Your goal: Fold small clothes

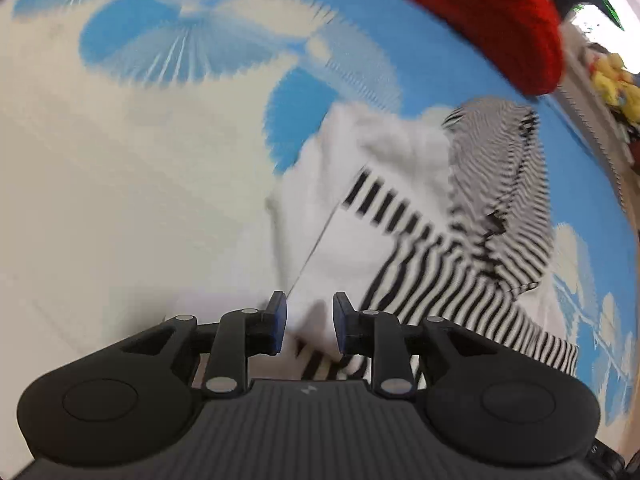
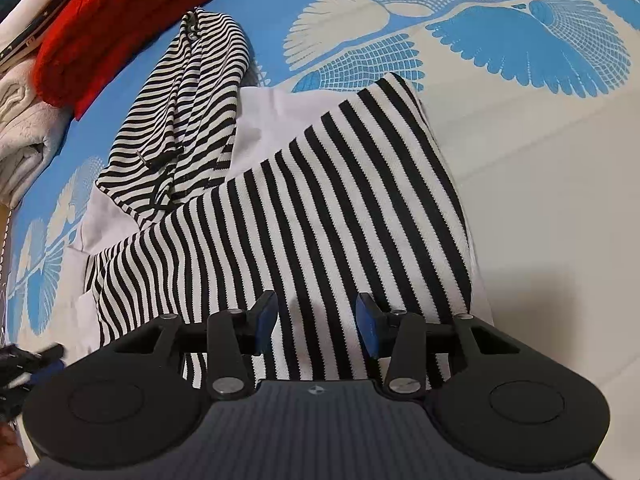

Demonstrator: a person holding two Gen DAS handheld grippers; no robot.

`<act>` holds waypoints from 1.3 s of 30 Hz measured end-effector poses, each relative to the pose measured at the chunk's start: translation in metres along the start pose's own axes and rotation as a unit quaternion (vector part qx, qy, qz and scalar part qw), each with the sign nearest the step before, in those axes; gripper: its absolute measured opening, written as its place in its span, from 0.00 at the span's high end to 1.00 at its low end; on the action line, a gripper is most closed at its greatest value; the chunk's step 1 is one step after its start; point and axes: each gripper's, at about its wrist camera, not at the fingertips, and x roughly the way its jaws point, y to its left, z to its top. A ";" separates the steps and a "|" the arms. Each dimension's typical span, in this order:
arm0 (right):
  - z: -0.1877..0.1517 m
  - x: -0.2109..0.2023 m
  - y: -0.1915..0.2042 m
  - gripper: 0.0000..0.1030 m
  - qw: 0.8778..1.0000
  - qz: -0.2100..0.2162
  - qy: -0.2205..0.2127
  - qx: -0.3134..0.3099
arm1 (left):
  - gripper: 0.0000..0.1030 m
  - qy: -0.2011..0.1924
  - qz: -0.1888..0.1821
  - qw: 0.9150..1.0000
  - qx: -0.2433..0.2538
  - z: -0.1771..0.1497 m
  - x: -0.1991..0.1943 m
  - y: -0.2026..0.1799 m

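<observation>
On the blue-and-cream leaf-print cloth [image 2: 540, 184]: one striped black-white garment [image 2: 320, 208] with white panels, partly folded, hood bunched. One red knit [image 2: 120, 20] beyond it. Left gripper [image 1: 306, 322] jaws apart over white fabric; right gripper [image 2: 316, 322] jaws wide above stripes. Only the right view shows a folded beige towel [image 2: 24, 128].

A blue cloth [image 2: 280, 4] with cream fan patterns is covering the surface. Yellow plush toys [image 1: 614, 80] are sitting beyond its far edge in the left wrist view, blurred.
</observation>
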 end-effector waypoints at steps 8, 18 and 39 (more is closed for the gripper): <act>-0.001 0.001 0.002 0.55 1.000 0.008 0.008 -0.006 | 0.73 0.026 -0.015 0.999 -0.031 -0.003 0.020 0.013; -0.002 0.003 0.001 0.54 1.000 -0.001 0.009 -0.003 | 0.98 -0.089 0.074 0.993 0.021 -0.013 -0.039 -0.015; 0.000 0.009 -0.020 0.90 0.999 -0.040 0.017 0.023 | 0.69 0.021 0.037 0.998 0.040 -0.018 0.011 -0.015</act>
